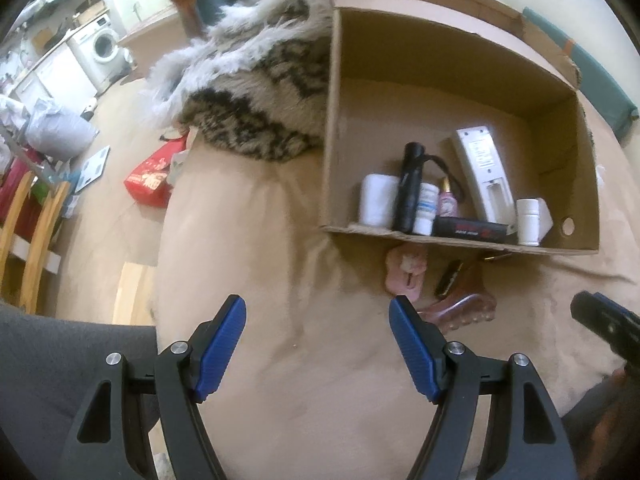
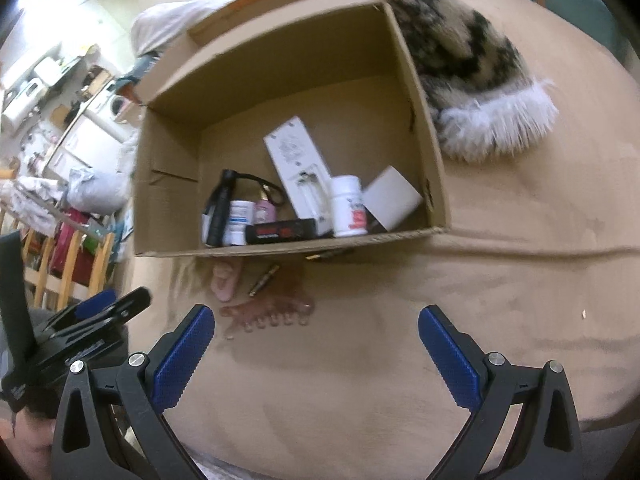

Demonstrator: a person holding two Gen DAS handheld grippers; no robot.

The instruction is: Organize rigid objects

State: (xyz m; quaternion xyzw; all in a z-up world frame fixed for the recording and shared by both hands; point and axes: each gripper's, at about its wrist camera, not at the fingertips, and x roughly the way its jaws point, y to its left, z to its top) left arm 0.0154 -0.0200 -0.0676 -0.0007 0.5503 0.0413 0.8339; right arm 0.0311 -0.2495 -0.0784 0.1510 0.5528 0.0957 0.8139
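Observation:
A cardboard box (image 1: pixel 460 60) (image 2: pixel 280 60) stands on the tan bed cover. Inside lie a black flashlight (image 1: pixel 410 186) (image 2: pixel 219 212), a white remote (image 1: pixel 482 172) (image 2: pixel 300 164), white bottles (image 1: pixel 527 222) (image 2: pixel 350 206), a black case (image 1: pixel 470 232) (image 2: pixel 282 231) and a small pink bottle (image 1: pixel 448 202). In front of the box lie a brown claw hair clip (image 1: pixel 460 308) (image 2: pixel 276 312), a pink object (image 1: pixel 404 274) (image 2: pixel 227 280) and a small dark tube (image 1: pixel 448 278) (image 2: pixel 264 279). My left gripper (image 1: pixel 318 344) and right gripper (image 2: pixel 316 356) are open and empty, short of the clip.
A furry patterned blanket (image 1: pixel 256 92) (image 2: pixel 472 80) lies beside the box. A red bag (image 1: pixel 150 180), a wooden rack (image 1: pixel 36 240) and a washing machine (image 1: pixel 102 46) are on the floor side to the left.

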